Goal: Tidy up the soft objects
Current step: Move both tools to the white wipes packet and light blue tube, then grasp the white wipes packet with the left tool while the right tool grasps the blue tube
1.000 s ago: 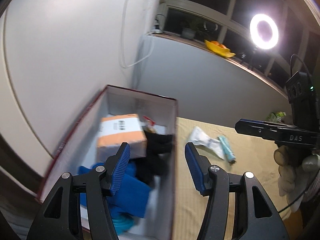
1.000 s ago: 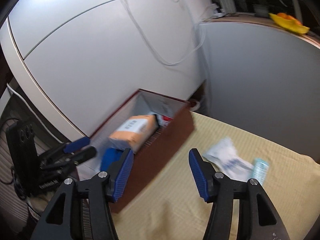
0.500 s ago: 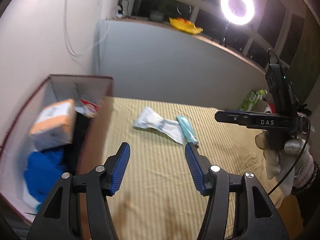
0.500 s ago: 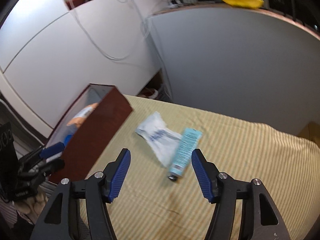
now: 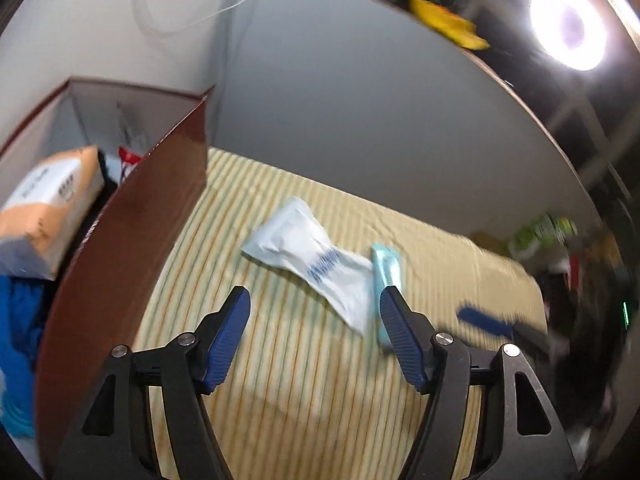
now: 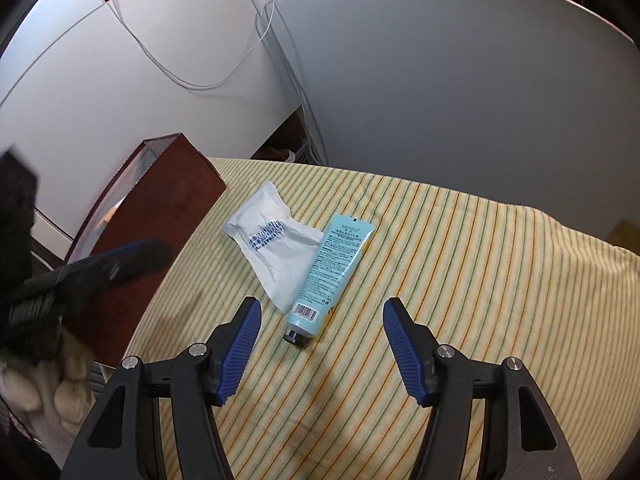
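Striped yellow cloth (image 6: 440,248) covers the bench, and I hold both claws above it, angled down and forward. My right claw (image 6: 322,340) gapes wide with nothing between its blue pads (image 6: 404,350); it hangs just short of the tube (image 6: 334,268), whose black cap points back at me. The white pouch (image 6: 272,240) lies flat beside the tube, one edge tucked under it. My left claw (image 5: 314,334) is spread just as wide and grips nothing, hovering over the cloth near the pouch (image 5: 316,264) and tube (image 5: 386,276); that view is blurred. To its left stands the brown box (image 5: 132,216), open-topped, with an orange pack (image 5: 48,212) and blue cloth (image 5: 16,328) inside. In the right view my gloved left hand (image 6: 44,388) wraps the left claw's handle at the frame's left edge, close to the box (image 6: 160,216).
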### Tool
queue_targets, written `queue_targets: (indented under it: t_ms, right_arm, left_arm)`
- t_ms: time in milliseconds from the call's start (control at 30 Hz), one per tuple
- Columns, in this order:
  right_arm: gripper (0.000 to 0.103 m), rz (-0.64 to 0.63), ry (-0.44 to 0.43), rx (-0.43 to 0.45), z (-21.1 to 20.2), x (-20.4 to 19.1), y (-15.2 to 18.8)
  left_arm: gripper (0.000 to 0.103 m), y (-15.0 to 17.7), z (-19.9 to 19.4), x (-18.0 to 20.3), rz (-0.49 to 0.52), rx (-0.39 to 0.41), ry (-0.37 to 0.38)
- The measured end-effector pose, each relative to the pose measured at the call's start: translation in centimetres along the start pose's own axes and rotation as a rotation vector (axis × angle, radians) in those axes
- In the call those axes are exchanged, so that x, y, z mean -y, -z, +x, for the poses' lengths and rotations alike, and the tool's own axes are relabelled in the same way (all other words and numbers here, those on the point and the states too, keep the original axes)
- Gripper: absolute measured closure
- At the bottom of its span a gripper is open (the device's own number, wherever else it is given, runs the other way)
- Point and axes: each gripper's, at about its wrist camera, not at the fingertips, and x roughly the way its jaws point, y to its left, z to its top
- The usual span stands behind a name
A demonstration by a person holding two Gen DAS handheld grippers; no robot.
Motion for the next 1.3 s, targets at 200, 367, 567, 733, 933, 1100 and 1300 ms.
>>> queue_targets:
  t_ms: [200, 367, 567, 733, 933, 1100, 1300]
  right_arm:
    - [0.043, 0.005, -0.027, 0.001, 0.5, 0.7, 0.3]
    - [0.044, 0.014, -0.043, 0.005, 0.5, 1.1, 0.5]
    - [0.044, -0.005, -0.007, -0.004, 1.8, 0.8, 0.2]
    - [0.044, 0.004, 0.0, -0.011, 2.4, 0.9, -0.2]
    - [0.044, -0.016, 0.009, -0.02, 3.3, 0.4, -0.5]
    - [0.044, -0.015, 0.025, -0.023, 3.6, 0.1, -0.6]
    - [0.044, -0.032, 0.05, -0.043, 5.1, -0.9, -1.1]
  left_arm:
    - [0.036, -1.4, 4.3, -0.5, -0.181, -0.058, -0.031]
    - [0.036, -2.2, 6.8, 0.6, -0.196, -0.046, -0.099]
    - [0.036, -2.1, 8.3, 2.2, -0.116, -0.049, -0.171]
    - [0.034, -1.3, 8.0, 1.9, -0.091, -0.039, -0.242]
    - [0.03, -1.8, 8.7, 2.2, -0.085, -0.064, -0.268]
    - [0.03, -1.5, 8.6, 2.8, -0.019, -0.049, -0.266]
    - [0.031, -1.3, 8.2, 2.6, 0.016, -0.045, -0.252]
